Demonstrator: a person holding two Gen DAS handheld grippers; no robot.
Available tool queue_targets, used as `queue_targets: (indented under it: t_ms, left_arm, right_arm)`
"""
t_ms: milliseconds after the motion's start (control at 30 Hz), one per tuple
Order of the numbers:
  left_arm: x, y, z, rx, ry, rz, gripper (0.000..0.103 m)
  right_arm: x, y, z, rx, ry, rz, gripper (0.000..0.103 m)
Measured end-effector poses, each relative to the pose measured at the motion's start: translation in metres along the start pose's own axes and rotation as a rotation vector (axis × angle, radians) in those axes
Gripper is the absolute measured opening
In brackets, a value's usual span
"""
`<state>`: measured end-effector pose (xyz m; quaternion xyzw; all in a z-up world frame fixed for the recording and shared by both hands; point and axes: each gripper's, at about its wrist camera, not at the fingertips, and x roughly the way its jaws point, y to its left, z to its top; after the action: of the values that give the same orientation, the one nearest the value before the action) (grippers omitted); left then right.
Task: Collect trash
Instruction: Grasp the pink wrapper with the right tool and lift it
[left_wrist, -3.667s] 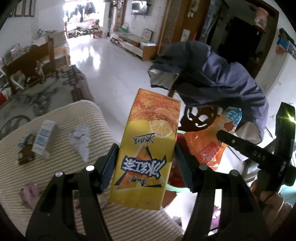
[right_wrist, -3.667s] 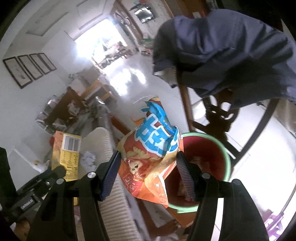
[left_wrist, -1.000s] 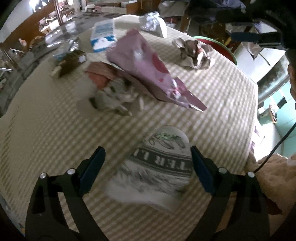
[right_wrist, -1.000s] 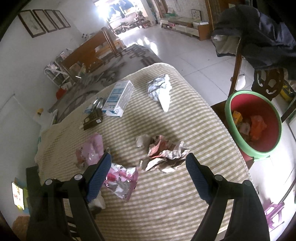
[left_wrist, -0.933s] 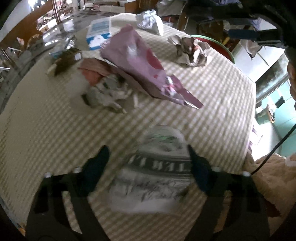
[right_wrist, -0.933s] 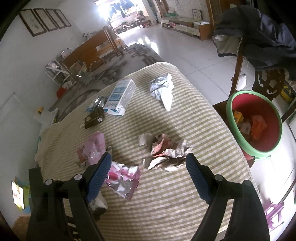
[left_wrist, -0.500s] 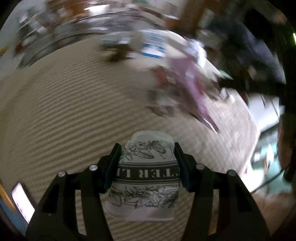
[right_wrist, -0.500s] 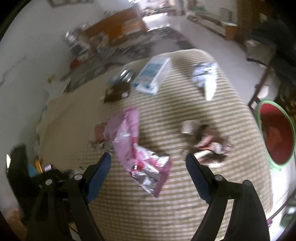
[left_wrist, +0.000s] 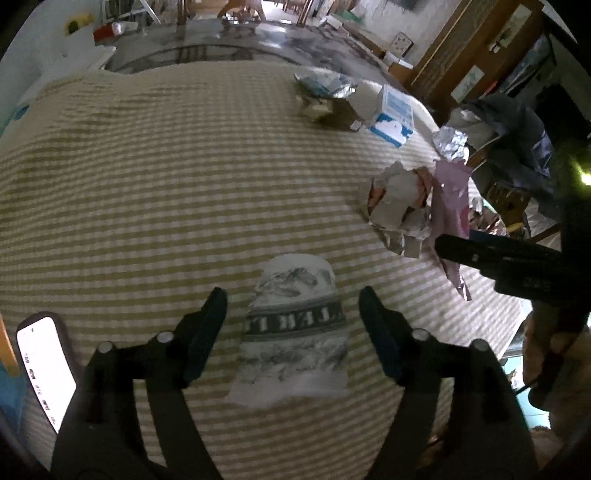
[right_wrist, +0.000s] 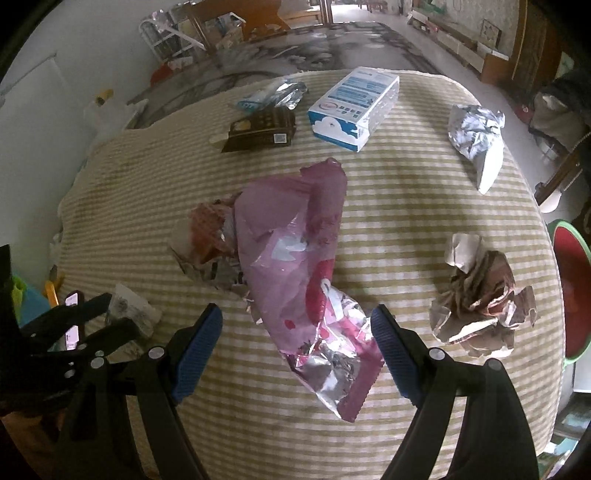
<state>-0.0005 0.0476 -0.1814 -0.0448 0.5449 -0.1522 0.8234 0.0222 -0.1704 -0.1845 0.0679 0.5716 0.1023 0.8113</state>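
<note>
A flattened white paper cup (left_wrist: 295, 328) with dark print lies on the striped tablecloth (left_wrist: 147, 177). My left gripper (left_wrist: 293, 325) is open, its fingers either side of the cup with gaps. It also shows in the right wrist view (right_wrist: 110, 314) at the left, by the cup (right_wrist: 133, 310). My right gripper (right_wrist: 297, 343) is open around the lower end of a pink foil bag (right_wrist: 303, 273). A crumpled brown paper wad (right_wrist: 476, 299) lies to its right. The red bin with a green rim (right_wrist: 570, 295) stands past the table's right edge.
Farther back lie a blue and white carton (right_wrist: 354, 107), a dark packet (right_wrist: 262, 129), a silver wrapper (right_wrist: 273, 92) and crumpled foil (right_wrist: 476, 136). A torn red wrapper (right_wrist: 207, 236) lies left of the pink bag. A phone (left_wrist: 44, 365) lies at the table's left.
My left gripper was shut on the paper cup half a second ago and now stands open around it. My right gripper has come down over the pink foil bag.
</note>
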Motion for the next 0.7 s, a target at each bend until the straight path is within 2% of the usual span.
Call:
queue_targets:
  t_ms: [133,467,500,600,633,667,700]
  left_arm:
    - [0.001,0.003,-0.001,0.007,0.006,0.021,0.072]
    - [0.007,0.005,-0.012,0.003,0.051,0.014,0.071]
    - [0.008,0.004,-0.012,0.005,0.052,0.013,0.07]
    - [0.01,0.003,-0.014,0.009,0.06,0.014,0.053]
    - [0.011,0.003,-0.014,0.008,0.064,0.017,0.052]
    - [0.012,0.002,-0.013,0.006,0.061,0.019,0.051]
    - [0.012,0.003,-0.012,0.0,0.059,0.018,0.051]
  right_arm:
    - [-0.001,0.0,-0.001,0.007,-0.009,-0.008,0.08]
    - [-0.004,-0.005,0.0,0.024,-0.02,-0.02,0.08]
    - [-0.004,-0.006,-0.001,0.024,-0.02,-0.019,0.08]
    - [-0.004,-0.006,0.0,0.017,-0.026,-0.022,0.08]
    - [-0.004,-0.006,0.0,0.014,-0.027,-0.021,0.08]
    - [-0.004,-0.005,0.0,0.012,-0.03,-0.022,0.077]
    - [-0.005,-0.006,0.0,0.012,-0.037,-0.023,0.066]
